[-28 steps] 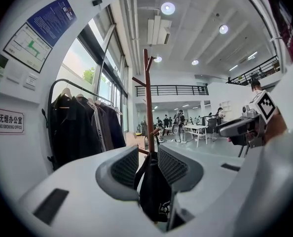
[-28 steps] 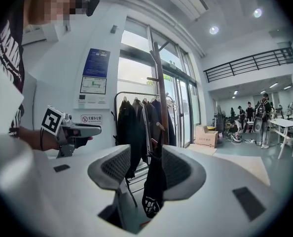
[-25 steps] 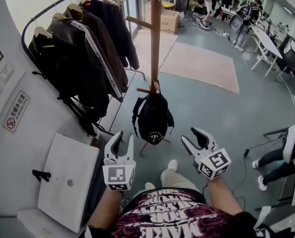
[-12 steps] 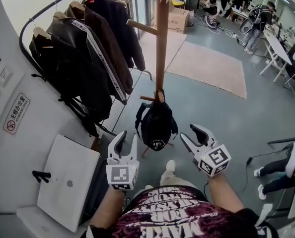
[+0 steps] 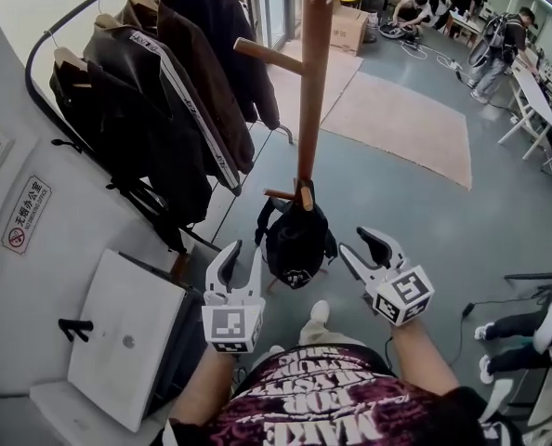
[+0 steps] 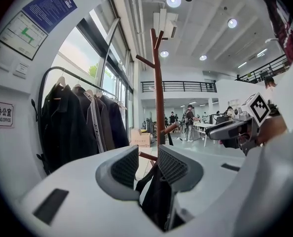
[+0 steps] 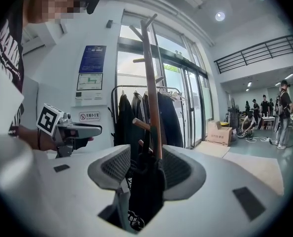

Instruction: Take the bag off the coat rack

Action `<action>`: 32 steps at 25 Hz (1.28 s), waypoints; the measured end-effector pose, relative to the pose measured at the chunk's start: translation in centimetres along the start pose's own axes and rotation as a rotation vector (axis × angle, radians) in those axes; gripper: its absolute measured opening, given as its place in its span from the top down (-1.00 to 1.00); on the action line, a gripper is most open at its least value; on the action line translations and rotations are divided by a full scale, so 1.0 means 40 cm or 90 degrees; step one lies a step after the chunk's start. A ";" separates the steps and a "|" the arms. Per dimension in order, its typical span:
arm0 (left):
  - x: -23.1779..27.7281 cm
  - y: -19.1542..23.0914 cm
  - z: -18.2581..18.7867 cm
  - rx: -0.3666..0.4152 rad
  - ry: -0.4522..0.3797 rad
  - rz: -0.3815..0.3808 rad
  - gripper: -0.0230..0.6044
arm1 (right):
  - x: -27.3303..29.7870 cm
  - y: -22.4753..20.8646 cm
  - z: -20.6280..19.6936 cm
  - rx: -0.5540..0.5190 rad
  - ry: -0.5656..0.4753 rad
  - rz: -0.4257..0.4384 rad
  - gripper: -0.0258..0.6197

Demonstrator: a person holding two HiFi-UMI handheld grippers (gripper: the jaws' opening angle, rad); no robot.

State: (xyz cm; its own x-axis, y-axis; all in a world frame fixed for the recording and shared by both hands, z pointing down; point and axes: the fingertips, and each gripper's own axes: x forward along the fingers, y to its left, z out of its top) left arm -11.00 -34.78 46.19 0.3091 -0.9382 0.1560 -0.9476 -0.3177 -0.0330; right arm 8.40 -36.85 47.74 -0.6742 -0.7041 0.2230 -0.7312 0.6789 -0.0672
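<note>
Across the grey floor (image 5: 425, 212) we have stepped nearer the rack (image 5: 311, 91). The bag (image 5: 295, 238) hangs hooked, near our left claw (image 5: 245, 253) and right claw (image 5: 356, 245), both released.

Black bag (image 5: 296, 244), upright, on a low peg (image 5: 281, 194) of the brown wooden coat rack (image 5: 311, 91).

The coat rack (image 5: 311, 82) is smooth reddish wood with a soft sheen; the bag (image 5: 295, 240) is matt black cloth. The left gripper (image 5: 245, 251) and right gripper (image 5: 360, 245) are matt pale-grey plastic — inner pads (image 6: 125, 168) ribbed, darker. The floor (image 5: 415, 221) is smooth, faintly glossy grey — the far rug (image 5: 406, 124) matt, cloth-like.
</note>
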 end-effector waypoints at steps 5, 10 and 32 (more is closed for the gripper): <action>0.055 0.001 -0.009 -0.006 0.012 0.001 0.57 | 0.047 -0.034 -0.009 0.007 0.015 0.016 0.28; 0.104 -0.014 -0.028 -0.005 0.027 -0.007 0.57 | 0.097 -0.048 -0.034 0.012 0.032 0.036 0.28; 0.384 -0.118 -0.116 0.019 0.073 -0.062 0.57 | 0.324 -0.076 -0.110 0.023 0.071 0.107 0.33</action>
State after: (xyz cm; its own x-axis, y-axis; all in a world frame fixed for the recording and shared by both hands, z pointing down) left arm -2.17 -47.05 53.32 0.3872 -0.8811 0.2715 -0.9099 -0.4126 -0.0416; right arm 2.36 -47.13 55.11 -0.7733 -0.5522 0.3116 -0.6134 0.7759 -0.1474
